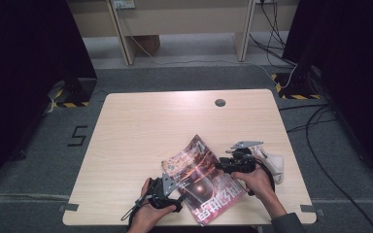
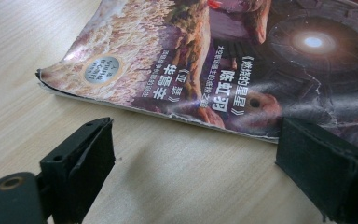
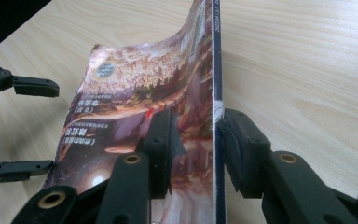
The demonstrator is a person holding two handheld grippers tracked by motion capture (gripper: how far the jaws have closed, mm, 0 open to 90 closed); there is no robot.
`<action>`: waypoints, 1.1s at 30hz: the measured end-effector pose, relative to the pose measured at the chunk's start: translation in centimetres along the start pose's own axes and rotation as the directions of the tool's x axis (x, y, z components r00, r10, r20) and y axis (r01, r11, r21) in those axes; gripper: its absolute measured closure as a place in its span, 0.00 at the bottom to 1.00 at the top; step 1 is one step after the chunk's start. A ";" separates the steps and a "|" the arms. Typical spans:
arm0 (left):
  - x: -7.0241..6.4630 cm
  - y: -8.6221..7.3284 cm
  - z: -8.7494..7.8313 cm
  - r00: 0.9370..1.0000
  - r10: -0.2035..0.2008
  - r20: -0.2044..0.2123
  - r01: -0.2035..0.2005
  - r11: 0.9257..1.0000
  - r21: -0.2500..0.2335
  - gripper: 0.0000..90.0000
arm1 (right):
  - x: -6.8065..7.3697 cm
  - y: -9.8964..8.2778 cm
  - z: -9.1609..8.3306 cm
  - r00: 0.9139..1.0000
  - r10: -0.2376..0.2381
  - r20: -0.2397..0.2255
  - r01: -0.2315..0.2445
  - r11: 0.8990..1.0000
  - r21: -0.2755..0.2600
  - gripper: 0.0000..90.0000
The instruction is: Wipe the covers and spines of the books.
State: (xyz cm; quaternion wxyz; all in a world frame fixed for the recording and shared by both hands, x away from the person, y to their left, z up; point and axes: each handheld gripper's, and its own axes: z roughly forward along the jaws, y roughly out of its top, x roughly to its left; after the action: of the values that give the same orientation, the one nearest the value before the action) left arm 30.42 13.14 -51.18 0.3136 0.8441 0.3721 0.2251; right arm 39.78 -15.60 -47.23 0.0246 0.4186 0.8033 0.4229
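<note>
Magazine lies near table's front edge. Right gripper pinches its spine side, lifting that edge w/ jaws closing; left gripper spread wide, just beside the opposite edge. Judged: lift begun, rest undone.

**Room around your table**

You work at a light wood table with a round grommet hole. Grey carpet floor, a "5" marking on it at left. Hazard-striped stand bases at both far corners, black curtains at the sides, cables trailing on the right.
</note>
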 end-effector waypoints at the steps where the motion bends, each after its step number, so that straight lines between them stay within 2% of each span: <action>1: 0.0 0.0 0.0 1.000 -0.002 -0.001 0.002 1.000 -0.002 0.12 | 0.0 0.0 0.0 1.000 0.009 -0.007 -0.009 1.000 0.004 0.72; 5: 0.0 0.0 0.0 1.000 -0.002 -0.002 0.002 1.000 0.000 0.12 | -0.2 -0.3 0.0 0.999 0.036 -0.009 -0.036 0.999 0.015 0.72; 7: 0.0 0.0 0.0 1.000 -0.001 -0.002 0.001 1.000 -0.001 0.12 | -0.2 -0.6 0.2 0.997 0.060 -0.050 -0.059 0.998 0.023 0.75; 8: 0.0 0.0 0.0 1.000 0.000 -0.003 0.000 1.000 0.000 0.12 | 0.0 -0.6 0.3 0.997 0.060 -0.053 -0.058 0.998 0.036 0.77; 10: 0.0 0.0 0.0 1.000 0.002 -0.002 -0.002 1.000 -0.001 0.12 | 0.3 -0.5 0.3 0.999 0.015 -0.028 -0.013 0.998 0.060 0.77; 12: -0.1 0.0 0.0 1.000 0.000 -0.002 0.000 1.000 -0.004 0.12 | 0.4 -0.2 0.2 1.000 -0.007 -0.016 0.008 0.998 0.064 0.79; 14: -0.1 0.0 0.0 1.000 0.001 -0.002 -0.001 1.000 -0.005 0.12 | 0.5 -0.3 0.3 1.000 -0.030 -0.001 0.030 0.997 0.071 0.82; 16: 0.0 0.0 -0.1 1.000 0.004 0.009 -0.004 1.000 -0.001 0.14 | 0.6 -0.3 0.3 0.997 -0.072 0.025 0.070 0.995 0.078 0.85; 20: 0.2 0.2 -0.3 1.000 0.019 0.025 -0.019 1.000 0.005 0.16 | 0.9 -0.1 0.2 0.993 -0.117 0.019 0.115 0.991 0.072 0.87; 23: 0.7 0.4 -0.7 1.000 -0.008 0.022 0.009 0.999 -0.031 0.19 | 0.9 0.1 0.1 0.988 -0.152 0.013 0.151 0.986 0.071 0.88; 28: 1.5 0.8 -0.8 1.000 -0.019 0.019 0.020 0.999 -0.045 0.19 | 0.9 0.5 -0.2 0.980 -0.200 0.007 0.199 0.977 0.083 0.89; 33: 2.3 1.5 -0.5 0.999 -0.025 0.025 0.027 0.998 -0.056 0.18 | 0.7 0.9 -0.6 0.976 -0.217 -0.012 0.217 0.973 0.078 0.89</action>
State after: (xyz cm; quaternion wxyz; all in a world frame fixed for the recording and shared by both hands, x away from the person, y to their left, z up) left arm 32.26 14.28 -49.48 0.3448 0.8327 0.3726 0.2212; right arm 39.74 -15.25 -46.01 0.0527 0.3283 0.8602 0.3866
